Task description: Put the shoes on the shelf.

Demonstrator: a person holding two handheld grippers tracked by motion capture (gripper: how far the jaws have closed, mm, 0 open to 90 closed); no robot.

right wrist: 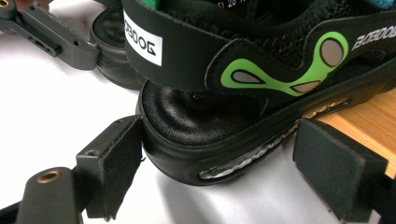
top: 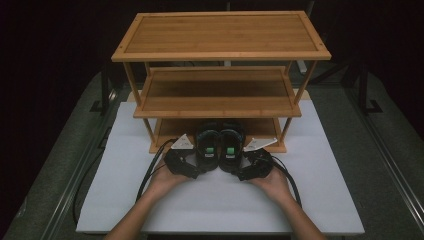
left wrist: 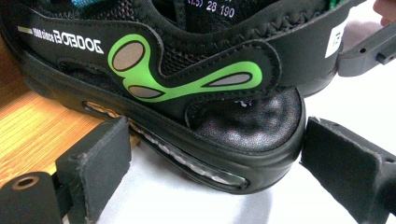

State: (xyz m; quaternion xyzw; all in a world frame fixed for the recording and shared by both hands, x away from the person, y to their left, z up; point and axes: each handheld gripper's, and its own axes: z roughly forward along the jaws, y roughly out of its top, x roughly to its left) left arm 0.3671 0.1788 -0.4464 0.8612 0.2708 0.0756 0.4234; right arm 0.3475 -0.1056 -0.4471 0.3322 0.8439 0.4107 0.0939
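Two black sandals with green patches stand side by side: the left sandal (top: 208,145) and the right sandal (top: 231,145). Their toes rest on the bottom board of a bamboo rack (top: 220,56) and their heels on the white mat (top: 215,200). My left gripper (top: 201,169) is open around the left sandal's heel (left wrist: 252,126), its pads (left wrist: 100,163) just off the sole. My right gripper (top: 239,172) is open the same way around the right sandal's heel (right wrist: 187,121), with a gap beside its far pad (right wrist: 336,168).
The rack has three boards; the top board (top: 220,32) and the middle board (top: 217,92) are bare. Its thin posts (top: 131,80) stand at the corners. Dark floor and rails (top: 75,175) border the mat. Black cables (top: 150,172) trail back from both grippers.
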